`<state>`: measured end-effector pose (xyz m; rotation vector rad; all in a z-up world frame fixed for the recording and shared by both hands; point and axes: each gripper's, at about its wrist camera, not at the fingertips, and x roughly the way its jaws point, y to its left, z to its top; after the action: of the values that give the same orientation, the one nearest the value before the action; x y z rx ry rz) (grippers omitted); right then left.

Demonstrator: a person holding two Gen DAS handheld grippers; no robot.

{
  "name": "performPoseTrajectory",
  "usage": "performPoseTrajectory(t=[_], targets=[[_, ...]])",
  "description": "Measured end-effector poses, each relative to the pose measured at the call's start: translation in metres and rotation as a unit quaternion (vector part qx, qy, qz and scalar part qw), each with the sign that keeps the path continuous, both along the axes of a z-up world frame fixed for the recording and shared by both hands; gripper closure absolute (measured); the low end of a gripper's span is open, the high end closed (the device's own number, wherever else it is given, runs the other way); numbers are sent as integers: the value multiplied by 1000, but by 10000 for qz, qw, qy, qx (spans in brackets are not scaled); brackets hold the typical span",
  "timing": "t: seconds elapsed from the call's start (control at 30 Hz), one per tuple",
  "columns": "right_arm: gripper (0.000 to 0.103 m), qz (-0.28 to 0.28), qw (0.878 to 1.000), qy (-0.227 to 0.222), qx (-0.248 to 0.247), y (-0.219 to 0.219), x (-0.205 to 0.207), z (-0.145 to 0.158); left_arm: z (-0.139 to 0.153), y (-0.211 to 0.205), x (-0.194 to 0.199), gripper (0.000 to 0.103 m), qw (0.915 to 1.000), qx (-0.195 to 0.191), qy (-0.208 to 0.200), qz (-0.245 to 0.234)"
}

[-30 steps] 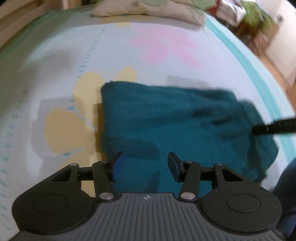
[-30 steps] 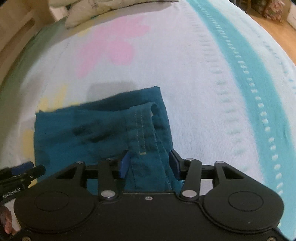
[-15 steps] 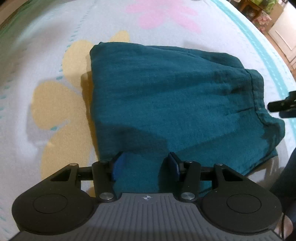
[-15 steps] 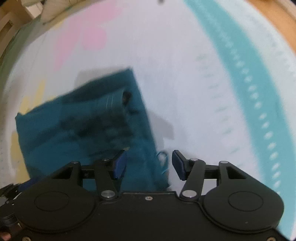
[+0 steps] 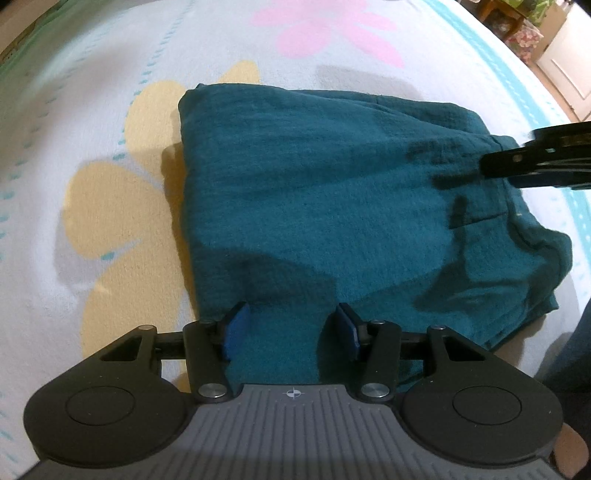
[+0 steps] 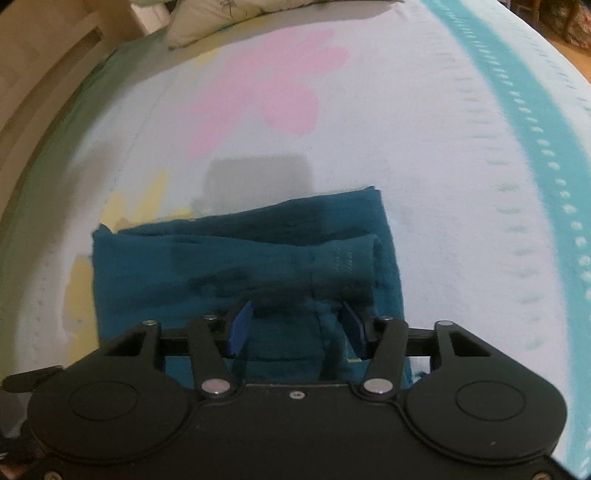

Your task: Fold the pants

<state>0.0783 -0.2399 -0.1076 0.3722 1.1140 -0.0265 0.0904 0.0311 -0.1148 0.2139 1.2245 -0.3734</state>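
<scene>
The teal pants [image 5: 332,206] lie folded into a rough rectangle on the bed; they also show in the right wrist view [image 6: 236,266], with a stitched hem rolled along the far right side. My left gripper [image 5: 291,328] is open, its jaws over the near left edge of the pants. My right gripper [image 6: 295,326] is open, its jaws over the near right end of the pants. The right gripper's tip also shows in the left wrist view [image 5: 539,162], over the right end of the pants. Nothing is held.
The bed cover [image 5: 92,147] is pale with yellow and pink flower prints and a teal stripe [image 6: 532,122] along the right side. A pillow [image 6: 221,18] lies at the far end. A wooden bed frame [image 6: 40,85] runs along the left.
Both grippers have moved over the near edge of the pants. The right gripper swung off to the right and came back. The pants lie in about the same place.
</scene>
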Motion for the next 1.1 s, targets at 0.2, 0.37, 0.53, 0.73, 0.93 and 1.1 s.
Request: performPoseTrajectory(t=[0.2,0.37,0.53,0.73,0.93,1.1], targets=[[45,-78,9991,225,-349,0,18,-17,1,0,0,53,10000,-12,4,-16],[41,0,9972,222,-713,6,24,-16,0,2,2,52,10000,-53,23,-1],[41,-106,9991,103,-400,-7,10,-4,-1,6,2,52,9999,-110,27,11],[39,-258,9996,69,-40,-30,-12,9,14,31,11,52,9957,-653,-206,624],[31,-580,9967,478,296,-53,-20,-11,16,70,20,52,9812,-926,-275,1669],[29,-383,9952,709,559,-52,-6,-25,9,79,22,52,9784,-910,-223,1841]])
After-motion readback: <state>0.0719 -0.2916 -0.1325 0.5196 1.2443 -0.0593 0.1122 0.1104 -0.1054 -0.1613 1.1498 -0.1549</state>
